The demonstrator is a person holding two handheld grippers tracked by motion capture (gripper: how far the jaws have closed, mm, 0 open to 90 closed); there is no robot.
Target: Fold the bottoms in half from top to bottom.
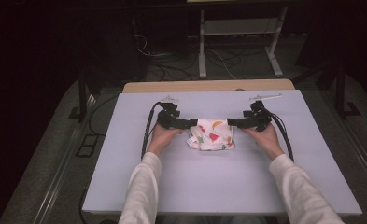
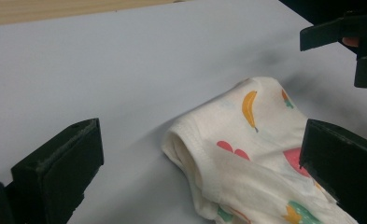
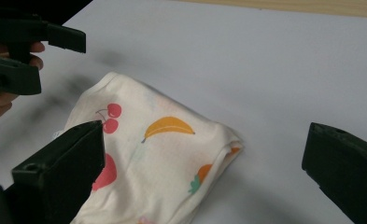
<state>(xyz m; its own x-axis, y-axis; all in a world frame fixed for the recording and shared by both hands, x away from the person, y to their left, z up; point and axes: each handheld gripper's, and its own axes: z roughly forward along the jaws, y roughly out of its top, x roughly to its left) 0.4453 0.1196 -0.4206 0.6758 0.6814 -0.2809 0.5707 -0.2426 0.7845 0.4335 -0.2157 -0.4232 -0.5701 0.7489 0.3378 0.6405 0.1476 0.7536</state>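
The folded fruit-print cloth [image 1: 212,134] lies mid-bench between the two grippers, its long axis running across. The left gripper [image 1: 192,122] and right gripper [image 1: 231,122] flank its far corners, jaws released, equally near.

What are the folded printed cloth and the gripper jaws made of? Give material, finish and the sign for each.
Folded cloth: looks like soft knit cotton, matt cream with printed fruit; stitched hems and limp rounded folds suggest it.
Jaws of the left gripper and right gripper: probably hard black plastic, matt, with a slightly grainy inner face that may be a rubber or foam pad.
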